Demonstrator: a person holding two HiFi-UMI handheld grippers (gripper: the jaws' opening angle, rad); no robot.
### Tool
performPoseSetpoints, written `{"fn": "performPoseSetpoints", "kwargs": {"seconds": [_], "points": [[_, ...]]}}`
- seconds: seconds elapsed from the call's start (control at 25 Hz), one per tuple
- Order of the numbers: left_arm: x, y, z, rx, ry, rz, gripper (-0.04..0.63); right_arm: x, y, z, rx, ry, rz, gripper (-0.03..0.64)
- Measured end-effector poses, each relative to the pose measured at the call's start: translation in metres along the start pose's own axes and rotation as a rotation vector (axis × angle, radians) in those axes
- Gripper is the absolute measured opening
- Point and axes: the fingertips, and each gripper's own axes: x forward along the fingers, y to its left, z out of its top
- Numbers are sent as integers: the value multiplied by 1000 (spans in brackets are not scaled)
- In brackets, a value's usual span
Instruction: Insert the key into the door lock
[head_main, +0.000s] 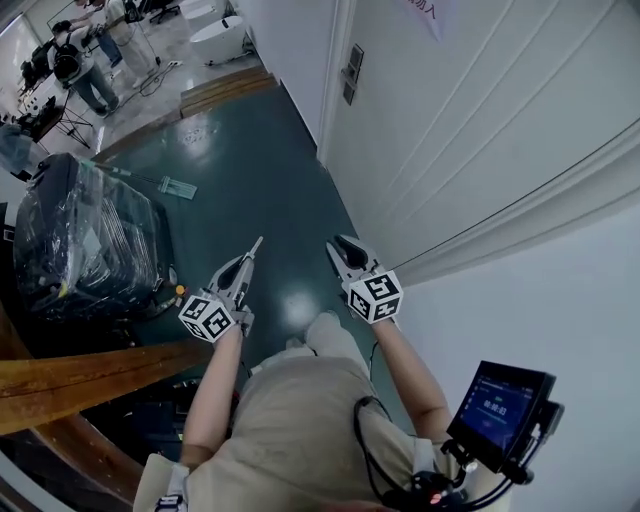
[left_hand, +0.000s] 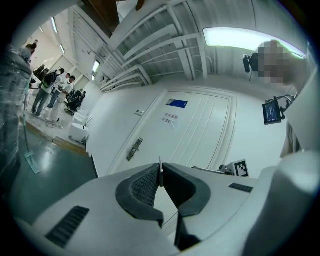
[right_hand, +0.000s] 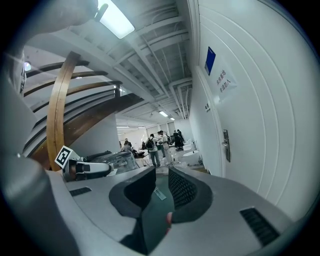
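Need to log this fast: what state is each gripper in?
Left gripper: shut on the key.
Right gripper: open, nothing between its jaws.

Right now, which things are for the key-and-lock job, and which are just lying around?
For the job: key, pinched in the left tool; door lock; white door.
Just lying about: plastic-wrapped case; floor mop; wooden rail.

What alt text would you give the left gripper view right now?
The left gripper is shut on a thin metal key, seen edge-on, aimed at a white door. The door's lock plate sits up and left of the key, well apart from it.
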Motion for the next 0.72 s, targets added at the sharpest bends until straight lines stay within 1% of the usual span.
{"fn": "performPoseSetpoints", "kwargs": {"seconds": [0.12,0.24,0.36,0.6,0.72], "points": [[14,2,-9,-104,-3,4,34,6,-13,-6,42,17,18,87],[25,5,-5,-147,-11,23,34,11,-22,7,38,3,43,87],[47,7,0,-194,-22,28,34,24,-43,20,37,-3,57,87],[89,-2,16,-215,-31,19,34,41,-75,44,18,-13,84,87],[102,-9,22,-223,-50,11,34,44,-88,52,0,-11,92,87]]}}
